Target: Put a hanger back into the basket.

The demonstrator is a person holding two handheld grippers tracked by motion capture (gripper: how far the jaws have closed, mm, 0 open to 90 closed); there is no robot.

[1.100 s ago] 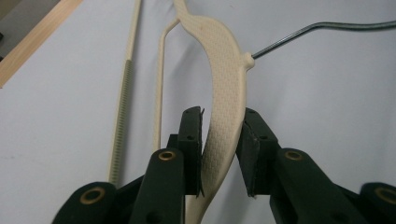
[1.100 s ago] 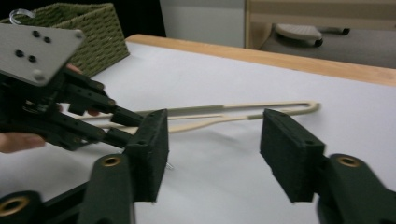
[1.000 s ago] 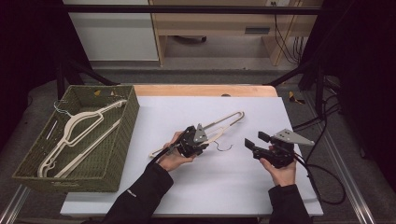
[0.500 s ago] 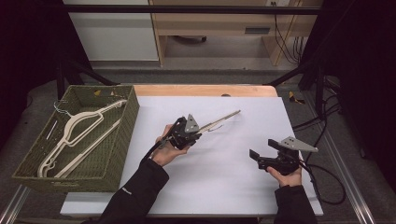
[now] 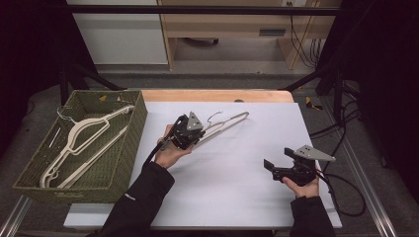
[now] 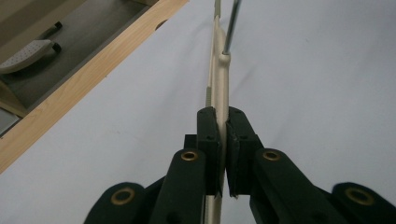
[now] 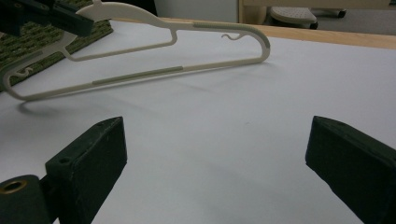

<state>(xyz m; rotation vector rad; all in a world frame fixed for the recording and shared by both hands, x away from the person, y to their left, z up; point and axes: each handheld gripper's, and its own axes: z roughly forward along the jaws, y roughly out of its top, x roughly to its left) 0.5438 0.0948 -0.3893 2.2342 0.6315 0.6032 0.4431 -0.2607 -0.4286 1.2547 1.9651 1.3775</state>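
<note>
Left gripper (image 5: 190, 129) clamped on one hanger (image 5: 225, 123), right gripper (image 5: 276, 167) wide open, two hangers in basket (image 5: 121, 158).

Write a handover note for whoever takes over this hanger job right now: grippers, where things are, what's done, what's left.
Left gripper: shut on the cream hanger, gripping its top edge near the metal hook; one end looks lifted off the white table, the far end touching it.
Right gripper: jaws wide open, nothing between them, low over the table near its right edge.
Green basket at the left already has hangers in it.
Done: hanger picked up.
Left, probably: carry it to the basket and release it there.
</note>
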